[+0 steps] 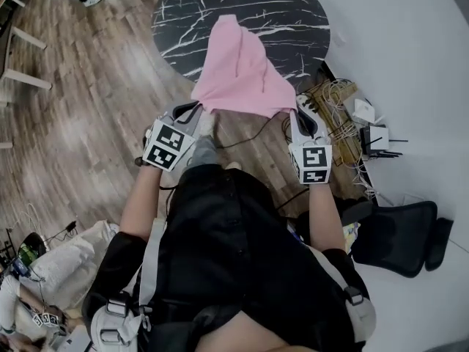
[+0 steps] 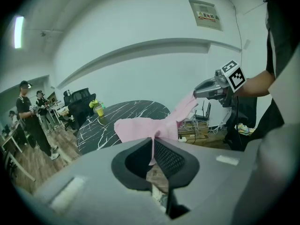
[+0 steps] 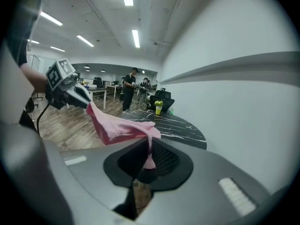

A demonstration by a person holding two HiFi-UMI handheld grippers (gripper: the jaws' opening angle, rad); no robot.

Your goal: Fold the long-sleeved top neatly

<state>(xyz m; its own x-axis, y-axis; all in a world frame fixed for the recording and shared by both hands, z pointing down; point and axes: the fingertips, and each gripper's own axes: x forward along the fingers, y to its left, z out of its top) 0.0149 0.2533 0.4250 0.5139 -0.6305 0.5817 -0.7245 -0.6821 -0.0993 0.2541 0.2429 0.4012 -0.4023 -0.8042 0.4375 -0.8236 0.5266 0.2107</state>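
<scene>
The pink long-sleeved top (image 1: 238, 72) hangs stretched between my two grippers, its far end lying on the round black marble table (image 1: 293, 20). My left gripper (image 1: 202, 113) is shut on one near corner of the top, and the cloth (image 2: 140, 128) runs out of its jaws towards the table. My right gripper (image 1: 297, 111) is shut on the other near corner, with a pink fold (image 3: 119, 128) pinched between its pads. Both grippers are raised in front of the person, short of the table's near edge. Each shows in the other's view: the right gripper (image 2: 206, 89), the left gripper (image 3: 80, 97).
Tangled cables and a power strip (image 1: 337, 105) and a router (image 1: 377, 141) lie on the floor at the right by the white wall. A black office chair (image 1: 399, 233) stands at lower right. A yellow cup with a plant (image 2: 99, 110) sits on the table. People (image 2: 30, 121) stand farther off.
</scene>
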